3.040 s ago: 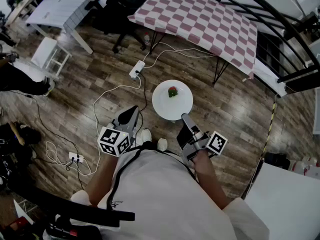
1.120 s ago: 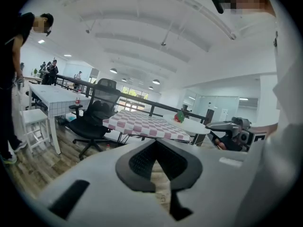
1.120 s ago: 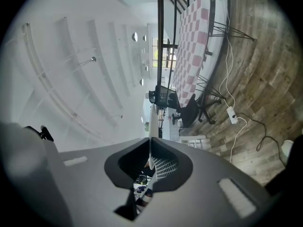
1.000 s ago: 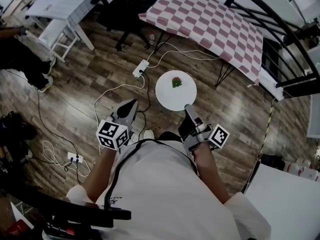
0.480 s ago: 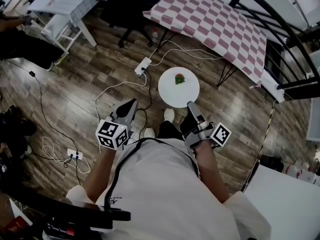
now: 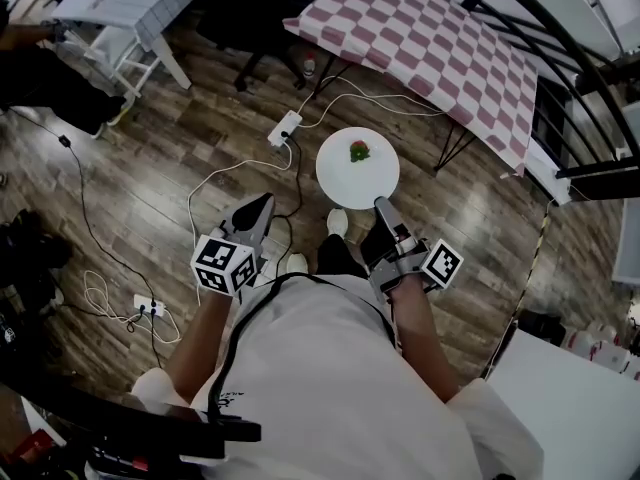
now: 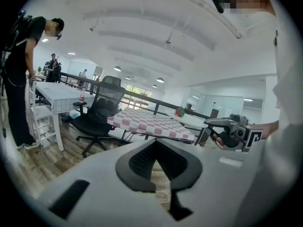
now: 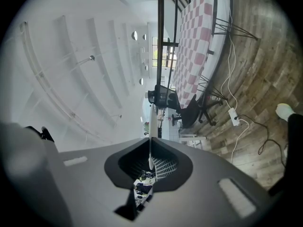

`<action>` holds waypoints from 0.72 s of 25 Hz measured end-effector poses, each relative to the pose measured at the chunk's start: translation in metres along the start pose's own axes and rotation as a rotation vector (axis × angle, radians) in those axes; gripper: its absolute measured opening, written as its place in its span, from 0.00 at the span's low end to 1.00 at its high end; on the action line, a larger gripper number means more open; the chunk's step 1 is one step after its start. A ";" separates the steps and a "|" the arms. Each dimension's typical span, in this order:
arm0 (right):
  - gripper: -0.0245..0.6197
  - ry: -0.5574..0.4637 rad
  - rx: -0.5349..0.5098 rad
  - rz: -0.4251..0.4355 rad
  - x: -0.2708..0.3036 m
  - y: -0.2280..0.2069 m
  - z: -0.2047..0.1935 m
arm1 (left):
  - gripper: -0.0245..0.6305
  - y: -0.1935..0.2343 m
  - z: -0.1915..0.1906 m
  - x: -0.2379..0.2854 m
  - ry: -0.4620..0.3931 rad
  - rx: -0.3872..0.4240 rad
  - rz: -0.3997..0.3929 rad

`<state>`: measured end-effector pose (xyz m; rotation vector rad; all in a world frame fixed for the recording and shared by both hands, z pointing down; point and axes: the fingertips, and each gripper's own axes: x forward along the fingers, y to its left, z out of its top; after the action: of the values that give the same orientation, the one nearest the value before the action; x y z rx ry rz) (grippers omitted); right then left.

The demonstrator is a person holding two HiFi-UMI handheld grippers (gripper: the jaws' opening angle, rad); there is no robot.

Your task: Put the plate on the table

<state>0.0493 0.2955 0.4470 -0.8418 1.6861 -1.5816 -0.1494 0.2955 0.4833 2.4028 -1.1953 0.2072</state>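
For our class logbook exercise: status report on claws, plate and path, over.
Right claw shut on plate rim, plate over floor. Left claw shut, empty. Checkered table ahead, not reached; power strip and cables on floor between.

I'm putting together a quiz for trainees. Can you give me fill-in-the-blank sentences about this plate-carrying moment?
1. The right gripper pinches the ____ by its rim.
2. The plate hangs above the ____, not yet on the table.
3. The left gripper holds ____.
4. The table's cloth is checked pink and ____.
Missing words: plate; floor; nothing; white.
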 end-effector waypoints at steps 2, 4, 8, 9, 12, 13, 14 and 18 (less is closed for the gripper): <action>0.07 0.001 0.004 -0.007 0.005 -0.003 0.009 | 0.05 0.001 0.004 0.009 0.001 -0.004 0.003; 0.07 0.008 0.003 -0.013 0.012 -0.004 0.018 | 0.05 0.003 0.010 0.020 0.004 -0.005 0.005; 0.07 0.022 -0.003 -0.007 0.030 -0.001 0.037 | 0.05 0.009 0.023 0.041 0.001 -0.001 0.009; 0.07 0.026 -0.005 -0.005 0.034 -0.001 0.041 | 0.05 0.010 0.026 0.046 0.000 -0.001 0.009; 0.07 0.038 -0.002 -0.004 0.046 -0.001 0.057 | 0.05 0.010 0.033 0.063 0.000 -0.001 0.013; 0.07 0.042 -0.001 -0.004 0.049 -0.002 0.062 | 0.05 0.009 0.035 0.069 0.001 -0.002 0.016; 0.07 0.047 -0.001 -0.003 0.052 -0.002 0.067 | 0.05 0.009 0.037 0.074 0.001 -0.002 0.018; 0.07 0.063 0.003 0.002 0.064 -0.003 0.087 | 0.05 0.010 0.046 0.092 0.001 0.003 0.033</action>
<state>0.0842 0.1934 0.4438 -0.7964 1.7281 -1.6247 -0.1036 0.2036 0.4752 2.3862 -1.2352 0.2204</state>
